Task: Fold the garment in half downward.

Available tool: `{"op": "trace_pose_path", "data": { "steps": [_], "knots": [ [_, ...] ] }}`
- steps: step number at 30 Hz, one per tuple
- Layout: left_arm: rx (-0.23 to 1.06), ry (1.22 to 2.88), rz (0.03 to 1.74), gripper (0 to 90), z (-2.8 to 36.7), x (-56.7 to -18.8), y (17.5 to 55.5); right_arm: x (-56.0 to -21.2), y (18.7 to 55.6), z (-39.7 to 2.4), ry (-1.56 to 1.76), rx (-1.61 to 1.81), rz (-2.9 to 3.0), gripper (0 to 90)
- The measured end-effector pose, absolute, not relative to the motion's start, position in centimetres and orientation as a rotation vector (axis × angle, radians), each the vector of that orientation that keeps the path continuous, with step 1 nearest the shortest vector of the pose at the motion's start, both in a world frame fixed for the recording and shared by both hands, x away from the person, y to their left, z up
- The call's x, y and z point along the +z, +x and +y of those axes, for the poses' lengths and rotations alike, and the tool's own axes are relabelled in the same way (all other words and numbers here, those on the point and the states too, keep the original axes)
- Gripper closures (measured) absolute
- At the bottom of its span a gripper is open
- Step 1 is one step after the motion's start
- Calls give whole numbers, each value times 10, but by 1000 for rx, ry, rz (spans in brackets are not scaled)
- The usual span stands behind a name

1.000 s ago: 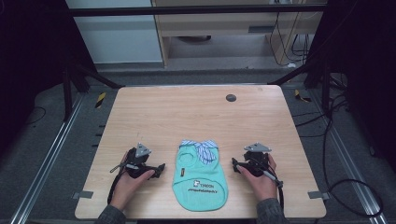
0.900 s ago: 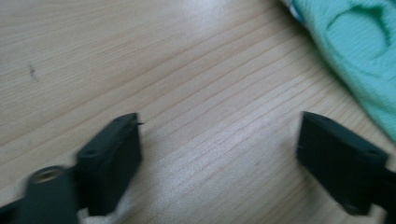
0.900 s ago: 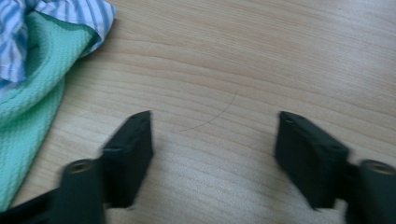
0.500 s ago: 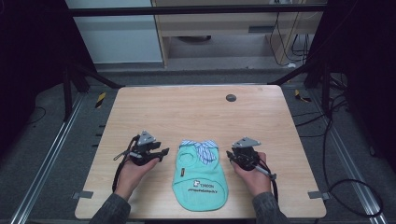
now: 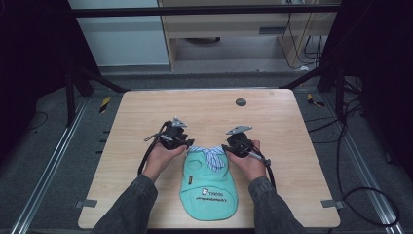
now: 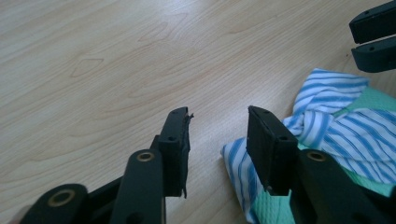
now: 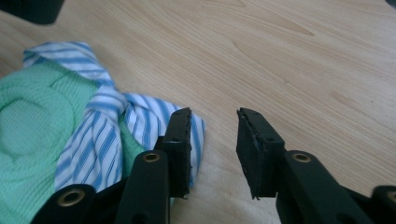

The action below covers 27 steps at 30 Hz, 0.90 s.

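The green shirt (image 5: 208, 180) lies flat on the table (image 5: 292, 122). Both grippers have moved from its sides up to its striped collar (image 5: 209, 155). The left gripper (image 5: 181, 141) and right gripper (image 5: 229, 145) have just narrowed their jaws, which stand apart, gripping nothing, so the collar grab looks imminent.

Landmark: wooden table (image 5: 292, 126)
Garments: one green garment (image 5: 209, 187) with a blue-striped collar (image 5: 209, 155), lying at the table's near edge, middle
Grippers: two, left gripper (image 5: 187, 142) and right gripper (image 5: 225, 147), over the table at either side of the collar
Hands: two, one behind each gripper
Dark round discs: one disc (image 5: 240, 102), near the table's far edge
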<state>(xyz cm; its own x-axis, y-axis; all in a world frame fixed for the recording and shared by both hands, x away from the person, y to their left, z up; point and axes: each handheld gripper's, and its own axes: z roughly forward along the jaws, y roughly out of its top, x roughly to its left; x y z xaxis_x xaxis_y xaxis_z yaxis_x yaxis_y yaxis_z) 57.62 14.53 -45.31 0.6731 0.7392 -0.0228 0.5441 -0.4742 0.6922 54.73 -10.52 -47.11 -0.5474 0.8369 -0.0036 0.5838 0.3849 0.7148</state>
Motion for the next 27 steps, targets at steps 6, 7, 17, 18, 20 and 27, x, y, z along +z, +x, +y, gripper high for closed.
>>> {"op": "trace_pose_path", "data": {
  "steps": [6,7,17,18,20,27],
  "knots": [
    [352,2257,992,575,136,-466,577,-475,560,-99,1254,935,2308,600],
    [348,2264,990,574,136,-468,577,-476,561,-98,1251,930,2317,590],
    [320,2294,1002,525,141,-482,573,-487,564,-88,1273,899,2362,533],
    [320,2294,1002,523,141,-482,573,-487,564,-88,1273,899,2362,533],
    [308,2287,1005,521,142,-483,573,-486,563,-88,1290,900,2377,504],
    [293,2293,996,528,141,-486,572,-489,560,-83,1266,885,2426,535]
  ]
}}
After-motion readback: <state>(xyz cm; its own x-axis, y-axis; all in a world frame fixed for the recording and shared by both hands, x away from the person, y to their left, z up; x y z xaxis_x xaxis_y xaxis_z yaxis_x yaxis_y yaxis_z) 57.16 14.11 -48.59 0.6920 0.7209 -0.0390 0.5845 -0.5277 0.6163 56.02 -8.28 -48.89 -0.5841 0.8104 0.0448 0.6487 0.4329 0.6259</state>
